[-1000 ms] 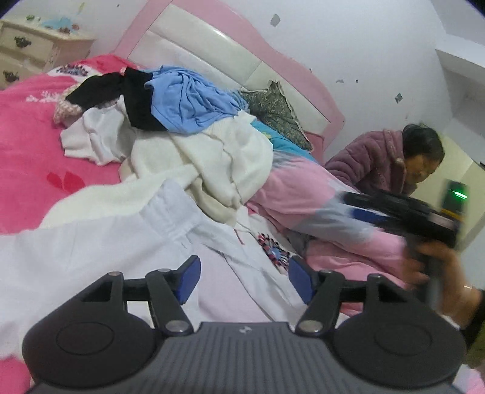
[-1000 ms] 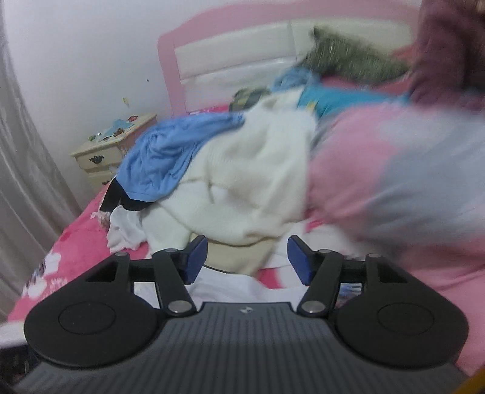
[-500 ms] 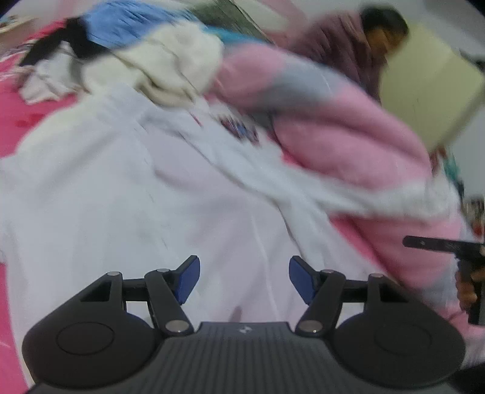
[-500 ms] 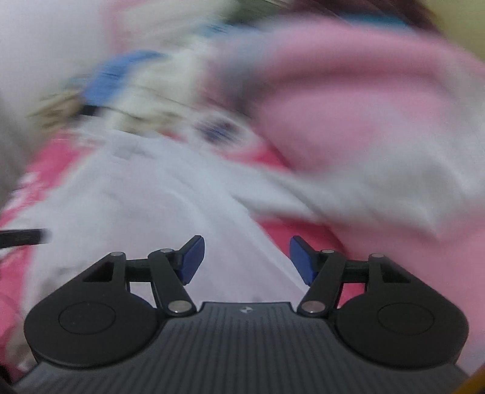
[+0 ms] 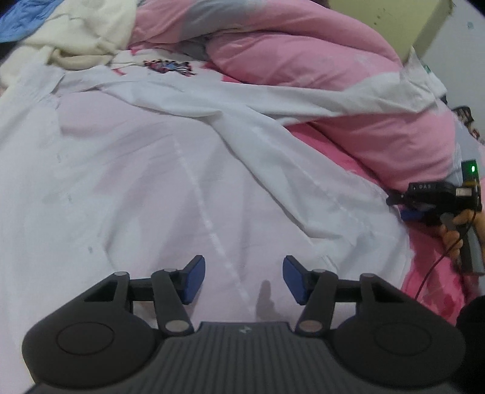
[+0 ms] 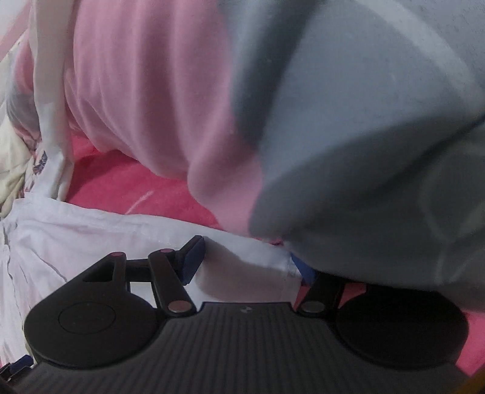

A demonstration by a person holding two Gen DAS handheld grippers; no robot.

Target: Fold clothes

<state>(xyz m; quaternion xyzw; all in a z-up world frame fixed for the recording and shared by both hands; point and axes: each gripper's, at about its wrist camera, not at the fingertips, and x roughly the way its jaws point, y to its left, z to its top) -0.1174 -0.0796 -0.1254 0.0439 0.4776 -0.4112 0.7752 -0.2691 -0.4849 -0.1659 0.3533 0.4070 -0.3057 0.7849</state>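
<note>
A white shirt lies spread flat over the pink bed, a sleeve running up to the right and a small embroidered patch near its top. My left gripper hovers open just above the shirt's lower middle, nothing between its blue pads. The right gripper shows at the shirt's right edge, held by a hand. In the right wrist view, my right gripper stands open, with the shirt's corner lying between its blue pads; the right pad is partly hidden under a pink and grey quilt.
The bulky pink and grey quilt lies heaped along the shirt's far and right side. A cream garment and a blue one are piled at the top left. Pink bedsheet shows between quilt and shirt.
Both grippers have dropped from facing the clothes pile down close to the white shirt. The right one has gone to the shirt's right corner beside the quilt. Both stay open.
</note>
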